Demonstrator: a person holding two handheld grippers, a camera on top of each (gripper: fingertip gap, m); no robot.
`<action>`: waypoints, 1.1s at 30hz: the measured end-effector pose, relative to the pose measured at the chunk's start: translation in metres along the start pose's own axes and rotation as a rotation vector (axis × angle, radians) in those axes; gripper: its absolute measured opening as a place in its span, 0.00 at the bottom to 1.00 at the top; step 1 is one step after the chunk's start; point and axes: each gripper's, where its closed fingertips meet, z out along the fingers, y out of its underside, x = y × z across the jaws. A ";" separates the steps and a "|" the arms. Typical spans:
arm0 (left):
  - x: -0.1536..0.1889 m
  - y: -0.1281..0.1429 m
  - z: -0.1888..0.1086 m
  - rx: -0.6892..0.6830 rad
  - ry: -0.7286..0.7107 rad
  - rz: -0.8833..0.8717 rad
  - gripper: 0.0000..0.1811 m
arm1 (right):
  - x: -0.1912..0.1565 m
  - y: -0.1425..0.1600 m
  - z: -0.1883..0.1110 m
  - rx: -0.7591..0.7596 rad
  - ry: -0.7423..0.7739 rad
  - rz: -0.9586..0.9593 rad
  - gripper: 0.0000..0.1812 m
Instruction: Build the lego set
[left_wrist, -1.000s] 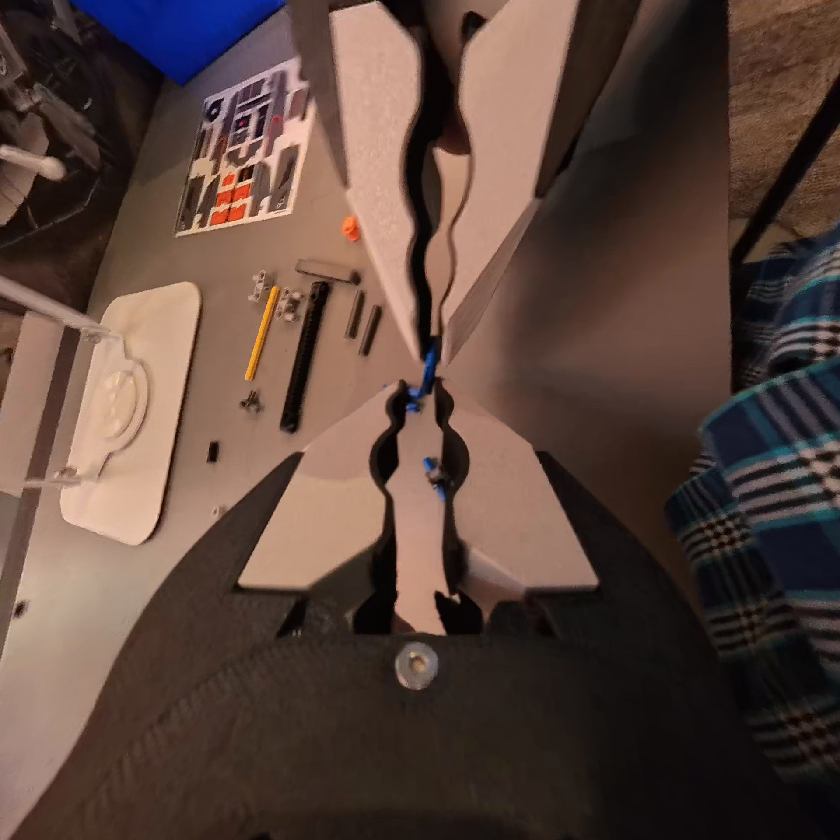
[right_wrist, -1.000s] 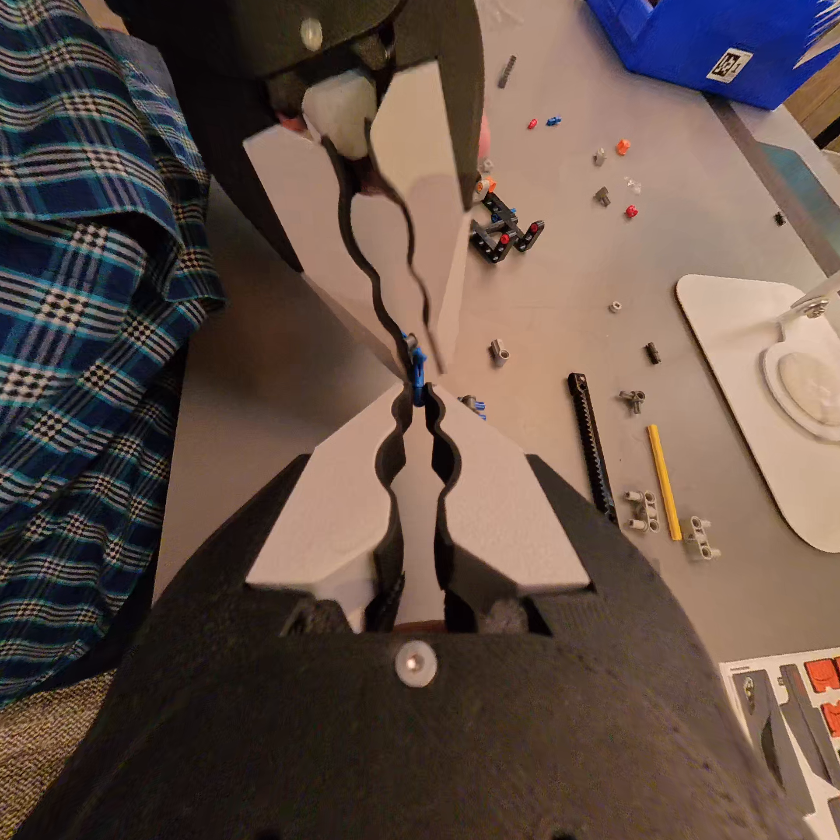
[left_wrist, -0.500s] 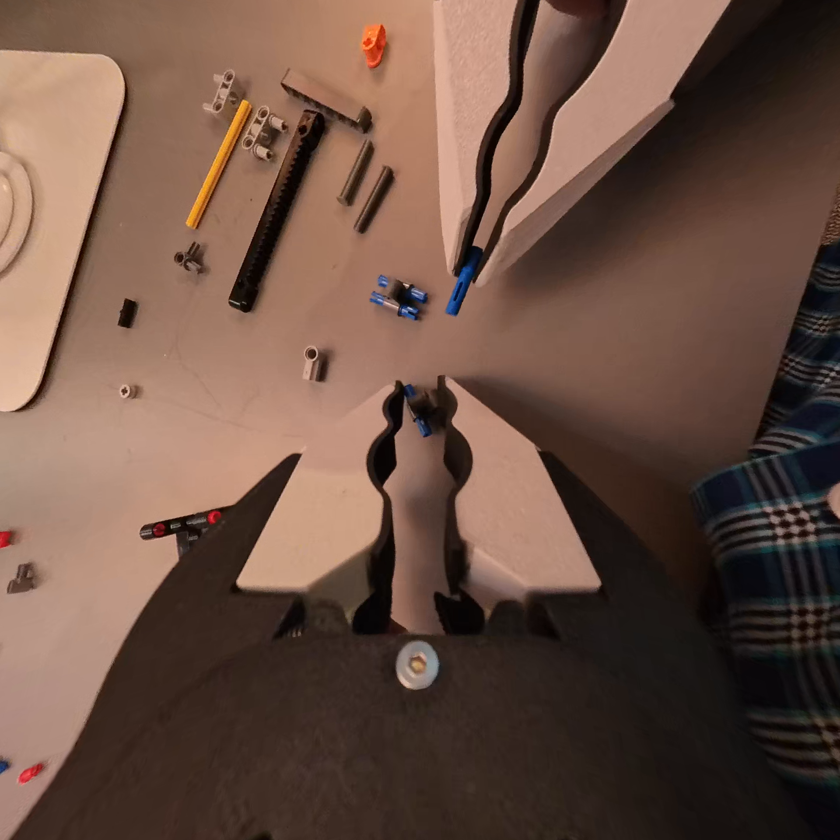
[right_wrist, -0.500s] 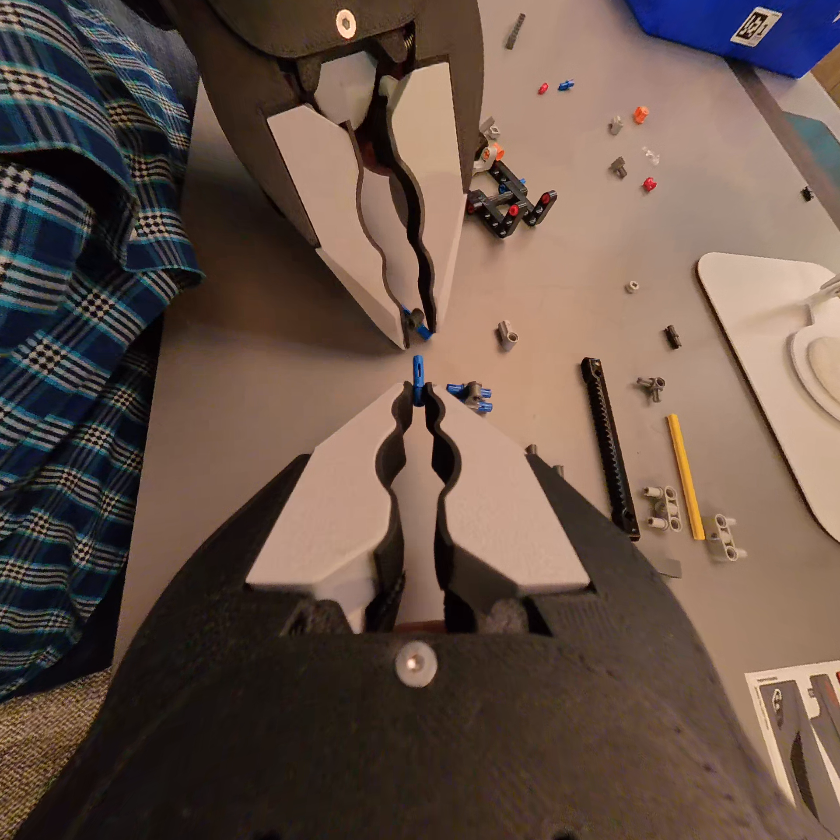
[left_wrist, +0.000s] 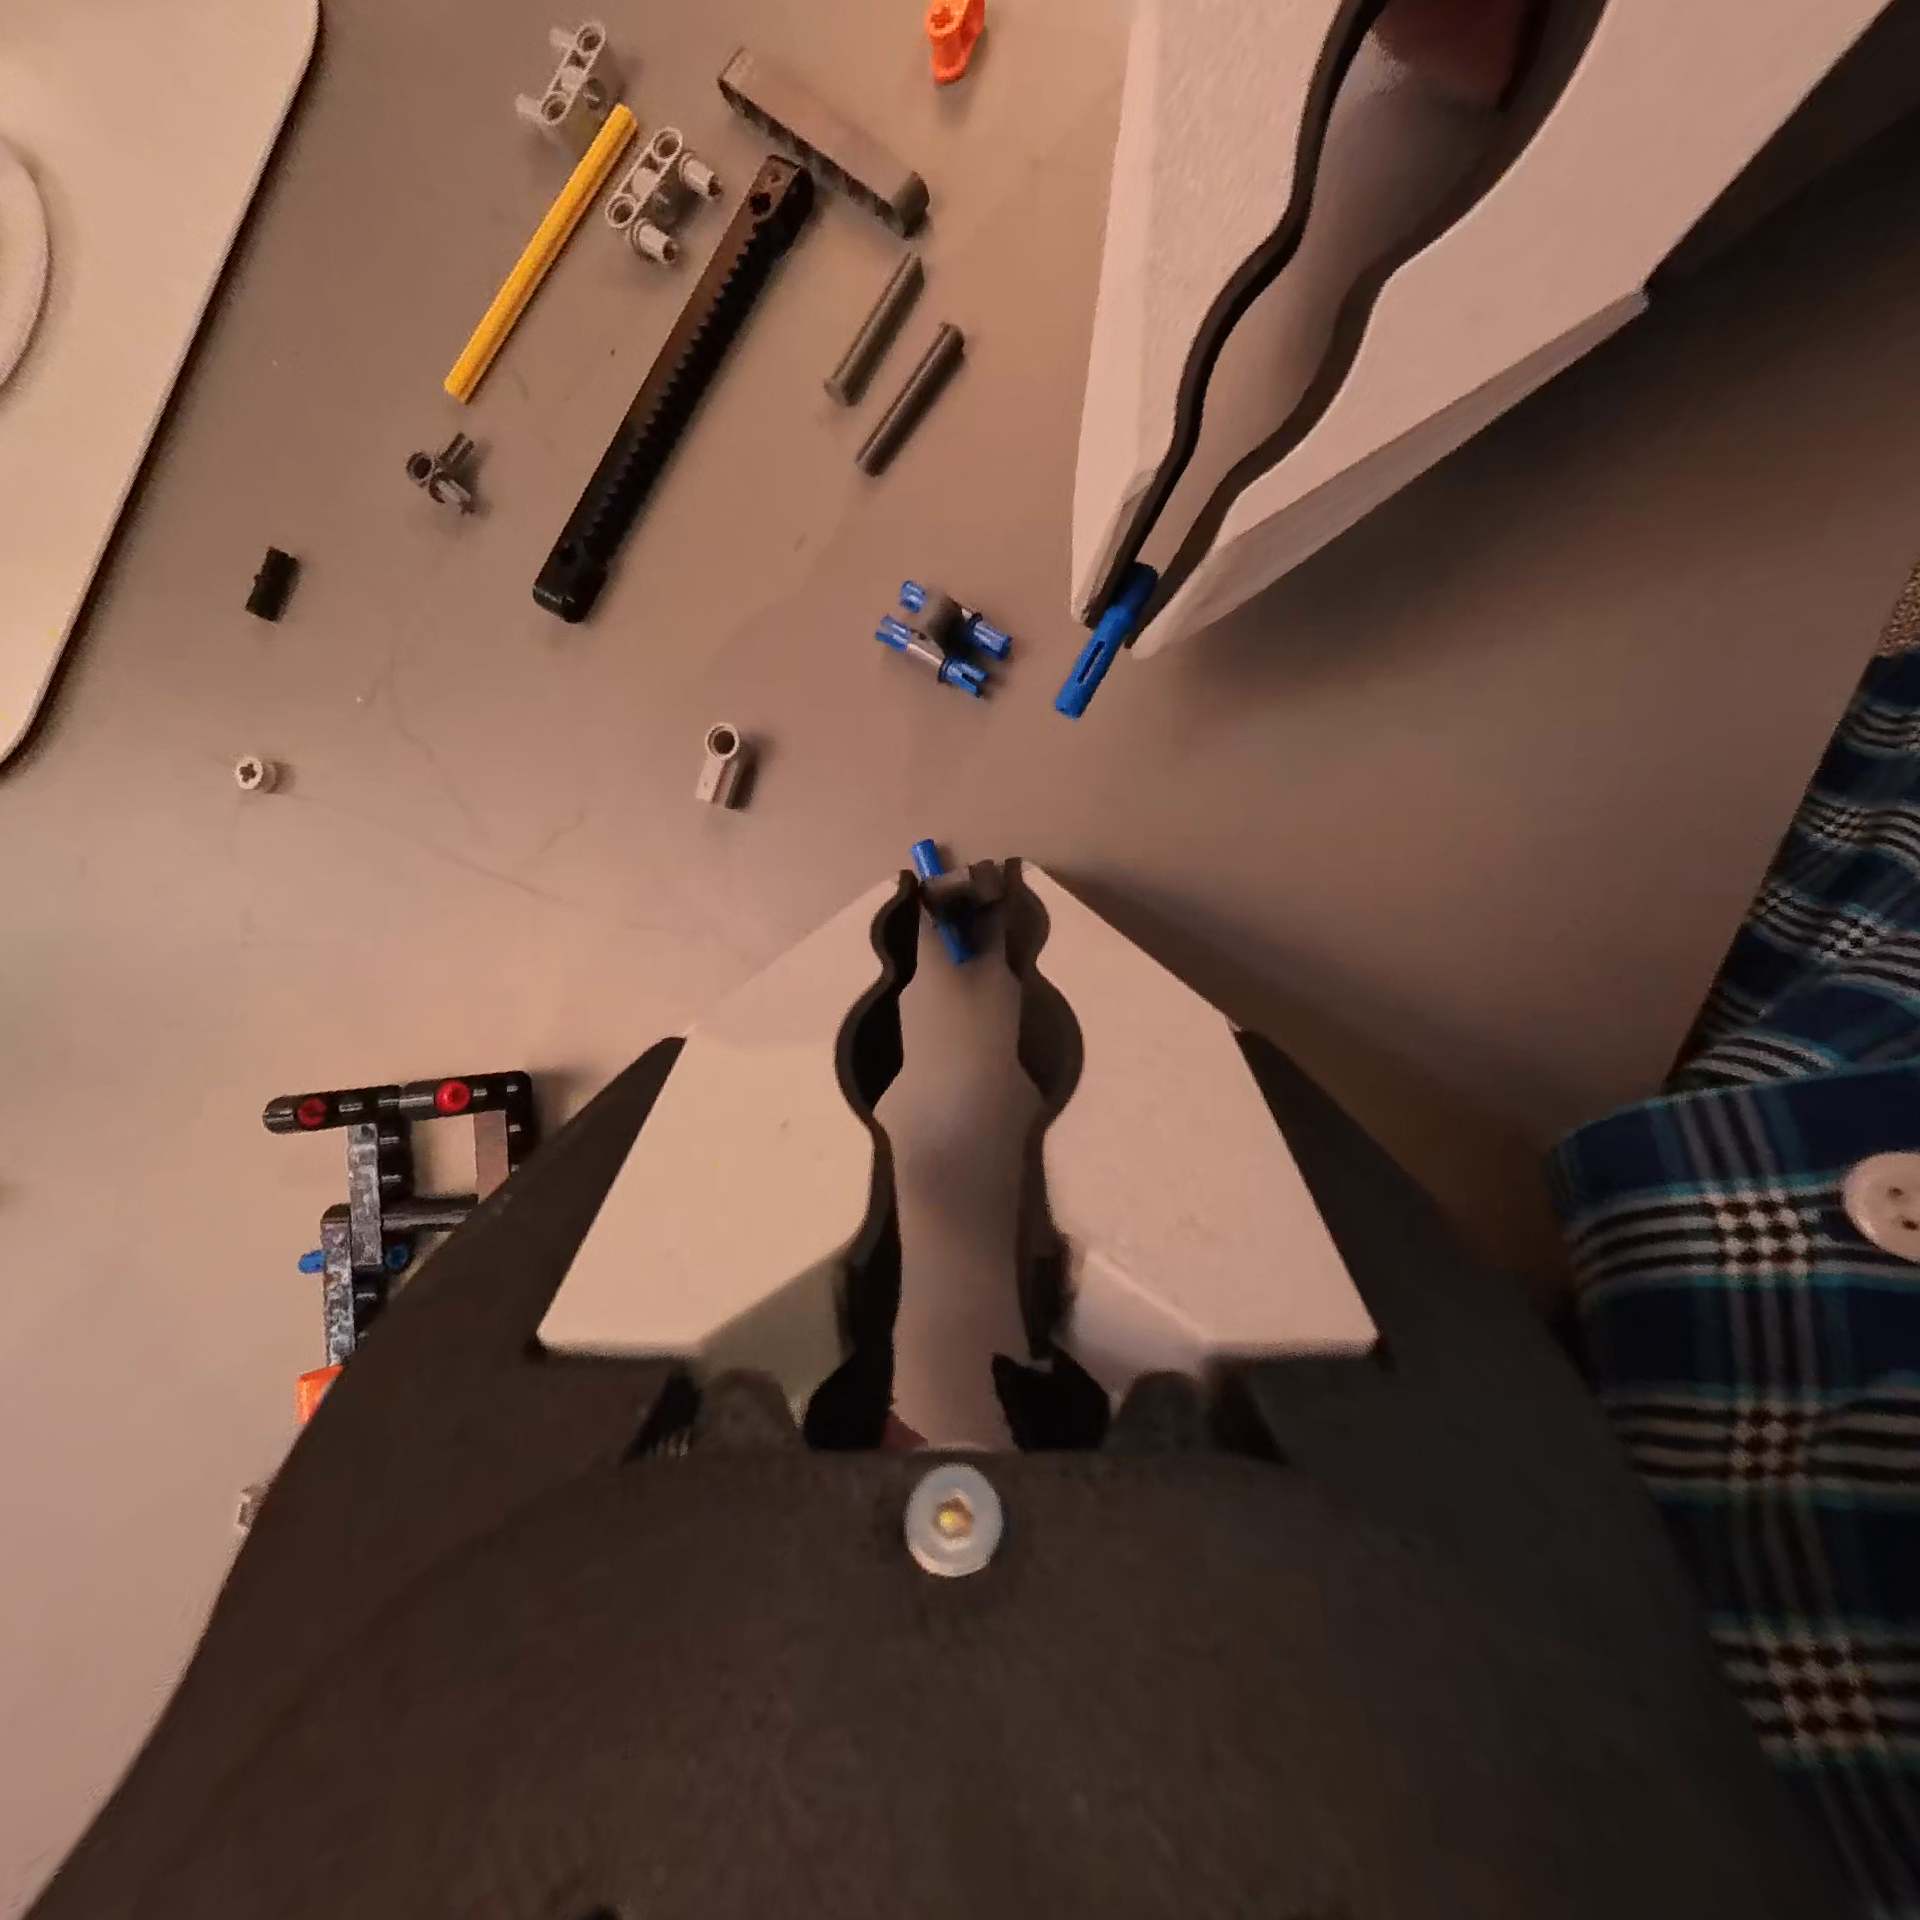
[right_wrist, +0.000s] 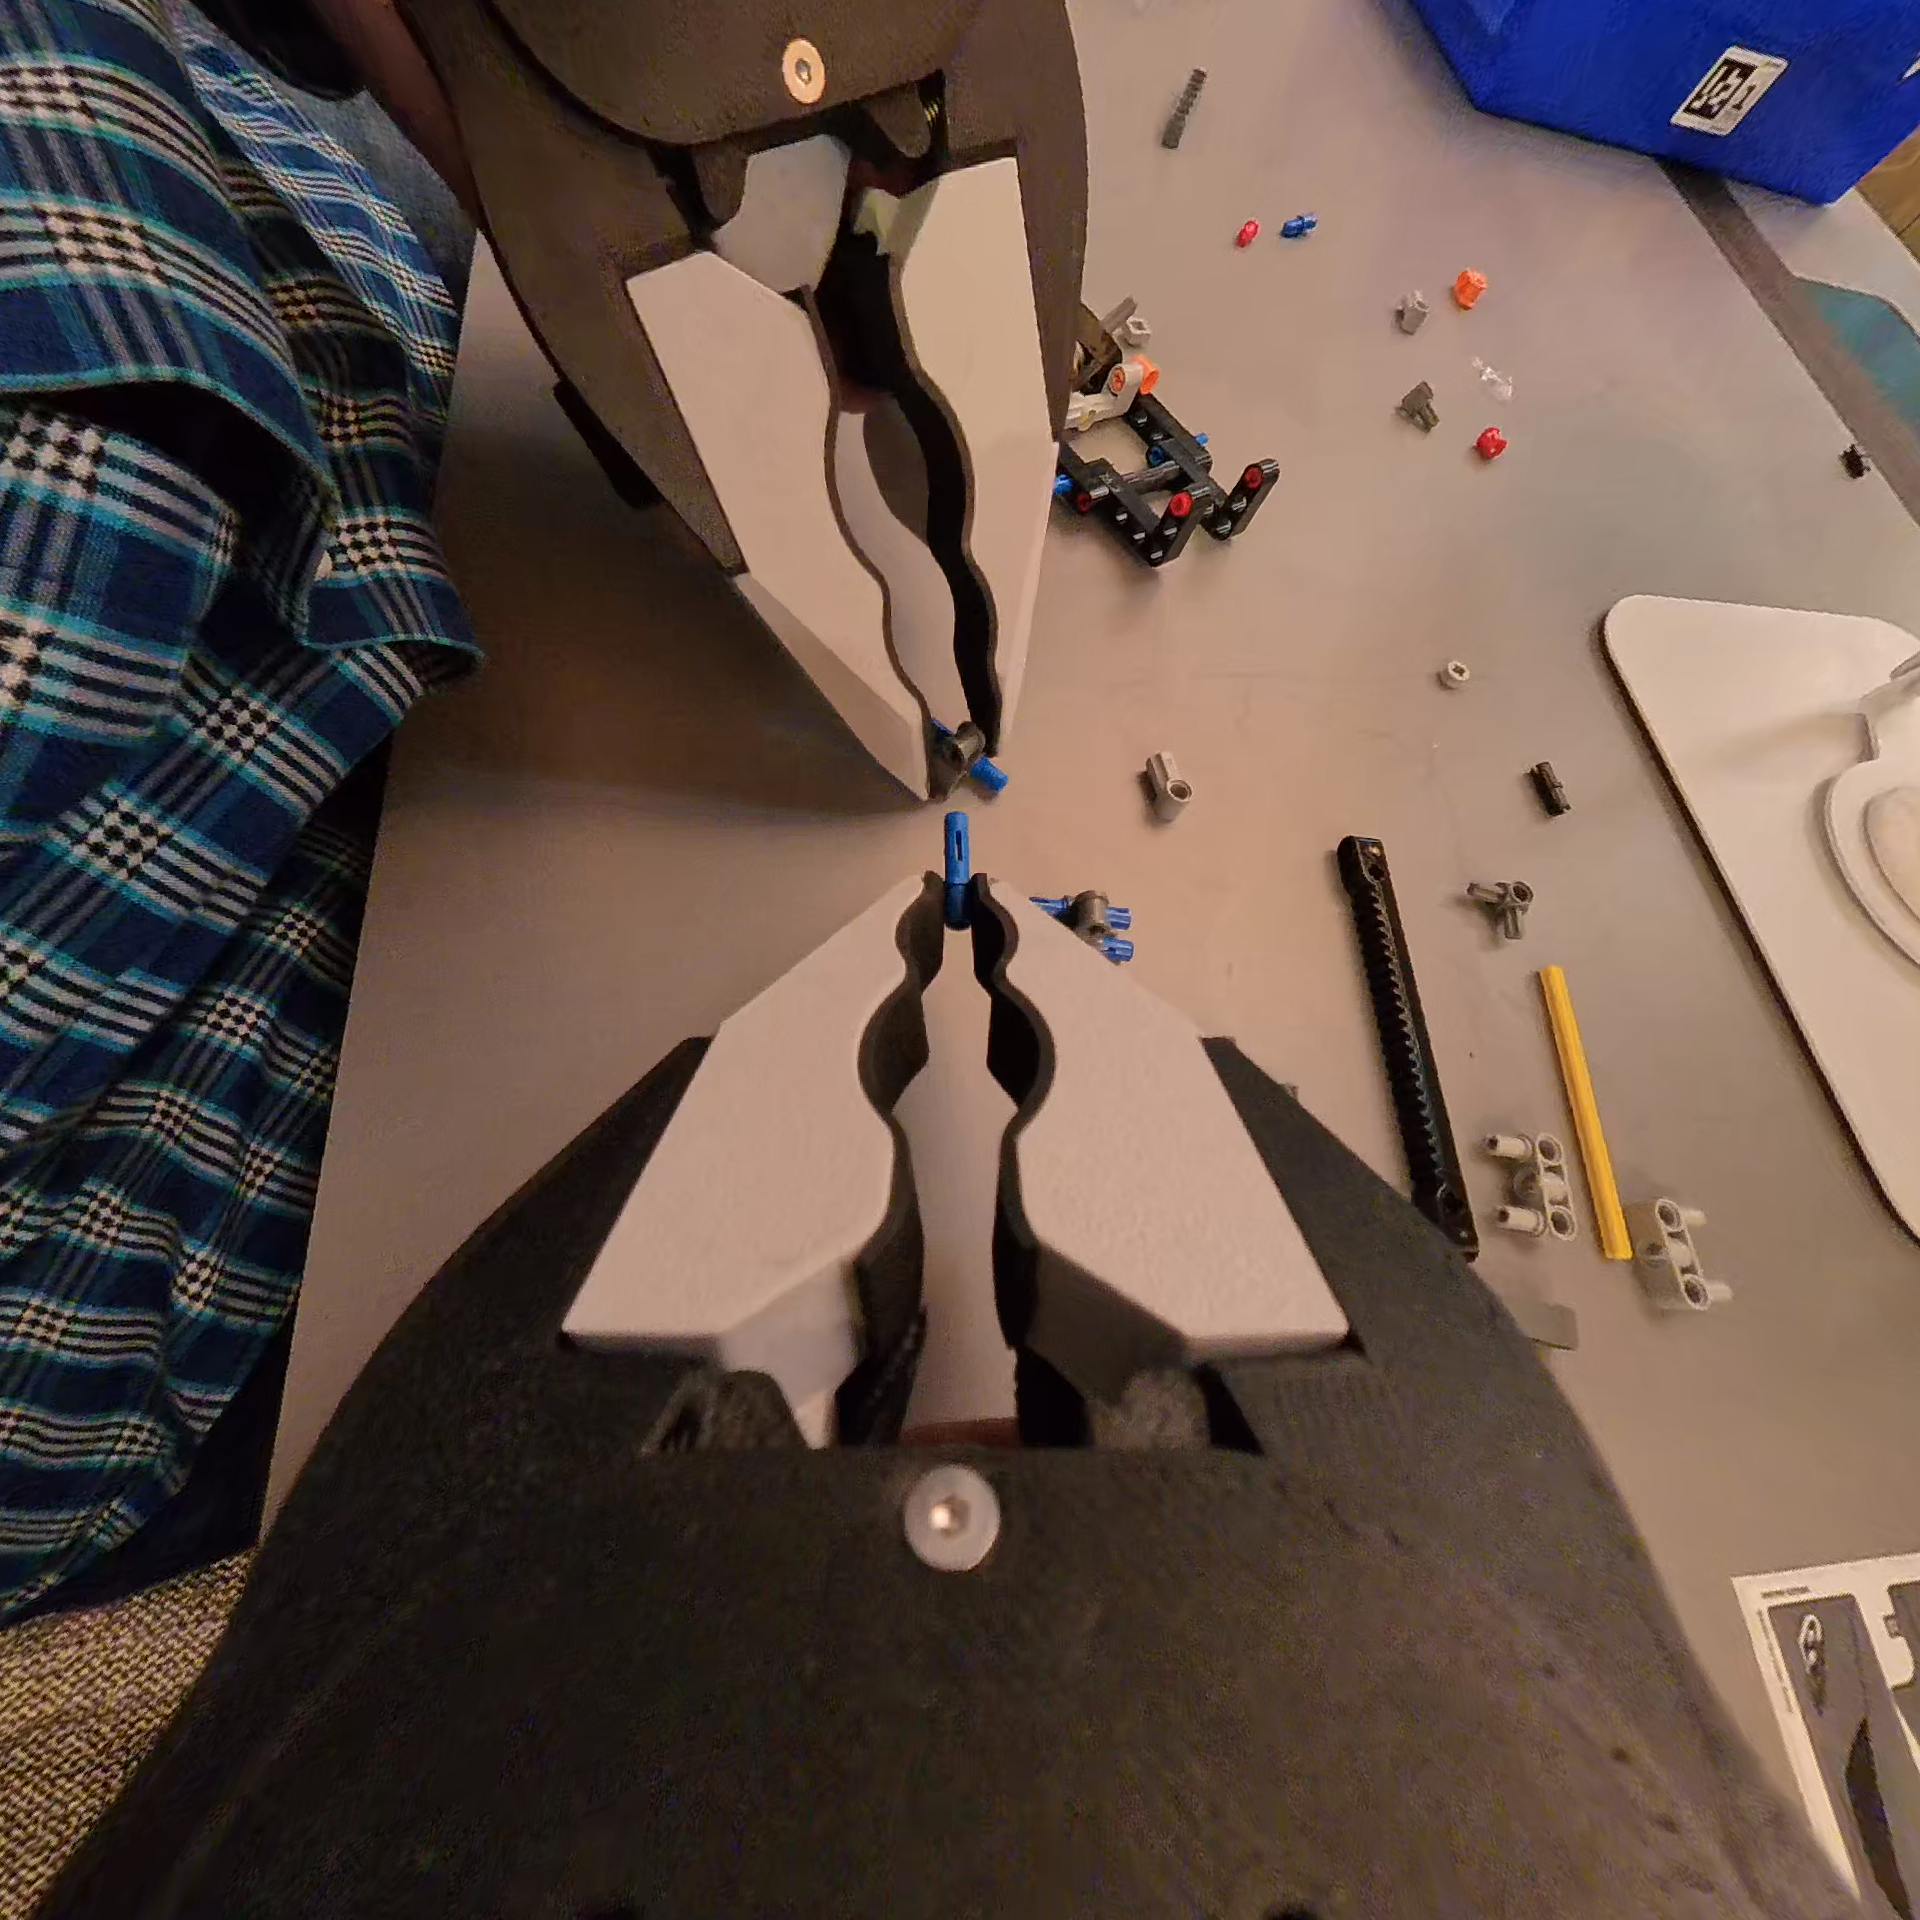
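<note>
My left gripper (left_wrist: 961, 878) is shut on a small dark grey connector with a blue pin (left_wrist: 948, 906) through it, just above the grey table (left_wrist: 1351, 883). My right gripper (right_wrist: 958, 899) is shut on a blue pin (right_wrist: 955, 857) that sticks out past its tips. The two grippers face each other a short gap apart. The right gripper (left_wrist: 1117, 623) shows at the upper right of the left wrist view, with its pin (left_wrist: 1093, 665). The left gripper (right_wrist: 961, 753) shows at the top of the right wrist view, with its connector (right_wrist: 966, 746).
A second grey connector with blue pins (left_wrist: 940, 649) lies on the table between the grippers. A black gear rack (left_wrist: 675, 395), a yellow axle (left_wrist: 540, 255), a black frame assembly (right_wrist: 1164, 483), a white board (right_wrist: 1766, 831) and a blue bin (right_wrist: 1662, 83) lie beyond. A plaid sleeve (right_wrist: 156, 727) is alongside.
The grippers were tip to tip one second ago and have drawn apart, each keeping its piece. The left gripper now points down at the table.
</note>
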 end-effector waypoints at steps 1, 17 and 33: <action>0.000 0.000 0.000 0.001 -0.003 0.008 0.08 | 0.000 0.001 0.000 0.001 0.002 0.002 0.01; 0.001 -0.035 -0.022 0.161 -0.042 0.299 0.08 | 0.015 -0.007 -0.002 -0.029 0.080 -0.172 0.01; 0.011 -0.021 -0.015 0.128 -0.010 0.378 0.07 | 0.000 -0.002 0.010 -0.056 0.009 -0.248 0.01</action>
